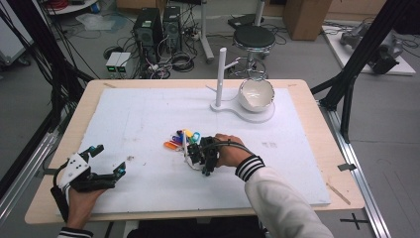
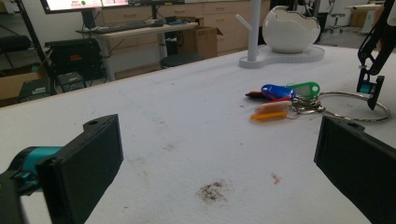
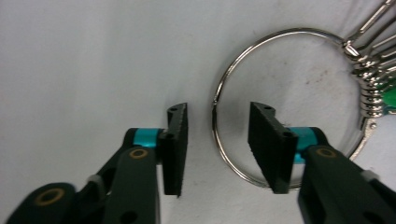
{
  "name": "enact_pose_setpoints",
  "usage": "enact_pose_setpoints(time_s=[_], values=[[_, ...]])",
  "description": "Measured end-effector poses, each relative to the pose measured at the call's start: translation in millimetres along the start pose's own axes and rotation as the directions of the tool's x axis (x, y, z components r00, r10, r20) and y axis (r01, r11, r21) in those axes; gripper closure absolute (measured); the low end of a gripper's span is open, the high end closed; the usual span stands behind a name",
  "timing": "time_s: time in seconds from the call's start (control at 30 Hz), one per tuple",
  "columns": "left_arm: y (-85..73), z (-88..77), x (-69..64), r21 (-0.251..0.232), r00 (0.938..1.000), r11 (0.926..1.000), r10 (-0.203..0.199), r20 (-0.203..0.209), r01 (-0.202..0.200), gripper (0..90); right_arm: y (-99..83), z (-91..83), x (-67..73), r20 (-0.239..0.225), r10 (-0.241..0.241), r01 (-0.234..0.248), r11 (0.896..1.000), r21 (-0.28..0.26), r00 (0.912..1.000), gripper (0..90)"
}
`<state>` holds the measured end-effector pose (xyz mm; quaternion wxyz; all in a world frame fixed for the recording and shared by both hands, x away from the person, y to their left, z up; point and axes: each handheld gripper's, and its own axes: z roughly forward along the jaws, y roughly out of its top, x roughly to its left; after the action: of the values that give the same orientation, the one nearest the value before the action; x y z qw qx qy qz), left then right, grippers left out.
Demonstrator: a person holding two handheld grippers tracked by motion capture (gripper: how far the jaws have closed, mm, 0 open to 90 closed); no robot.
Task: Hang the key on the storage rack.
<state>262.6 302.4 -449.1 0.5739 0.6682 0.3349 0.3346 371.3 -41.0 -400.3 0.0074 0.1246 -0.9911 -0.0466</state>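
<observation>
Looking down from the high view first: the key ring (image 1: pixel 184 143) with its bunch of coloured tags (image 1: pixel 181 139) lies near the middle of the desk (image 1: pixel 297 198), well apart from the white stand (image 1: pixel 221 79) and the bowl (image 1: pixel 256 94) toward the far right corner. The right gripper (image 1: pixel 194 152) sits just beside the bunch, pointing down at it. The left gripper (image 1: pixel 106 159) rests near the front left corner, off the work.

Left gripper view — its jaws stand wide apart with bare desk between them, so released, nothing held. Beyond them the ring lies flat, tags fanned toward the far edge, the right gripper tip standing at the ring's rim.

Right gripper view — the jaws straddle the wire of the ring (image 3: pixel 219 116): one pad (image 3: pixel 177 144) outside the loop, the other pad (image 3: pixel 268 144) inside it. A gap shows on both sides of the wire, so not clenched on it yet.

Judgement on the step — a pinch on the ring wire:
- keep the gripper square to the desk so both pads meet the wire evenly;
- close fully before lifting, since thin wire can slip out sideways;
- stay on this bare stretch, away from the crowded small rings (image 3: pixel 369 79) at the tags;
- lift straight up, slowly, as the hanging tags will likely swing.
</observation>
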Motion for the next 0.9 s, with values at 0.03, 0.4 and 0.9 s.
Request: enact_pose_setpoints(time_s=[0.03, 0.4, 0.9], values=[[0.0, 0.0, -0.1, 0.0, 1.0, 1.0, -0.001, 0.0, 0.001, 1.7, 0.0, 0.1, 0.4, -0.002, 0.0, 0.0, 1.0, 0.006, 1.0, 62.9], [0.0, 0.0, -0.1, 0.0, 1.0, 1.0, -0.001, -0.001, 0.001, 1.7, 0.2, 0.6, 1.6, -0.003, -0.011, 0.011, 0.999, 0.031, 0.9999, 73.6], [0.0, 0.0, -0.1, 0.0, 1.0, 1.0, -0.001, 0.0, 0.001, 1.7, 3.2, 3.6, 2.1, 0.012, -0.065, 0.065, 0.996, 0.055, 0.9978, 82.7]])
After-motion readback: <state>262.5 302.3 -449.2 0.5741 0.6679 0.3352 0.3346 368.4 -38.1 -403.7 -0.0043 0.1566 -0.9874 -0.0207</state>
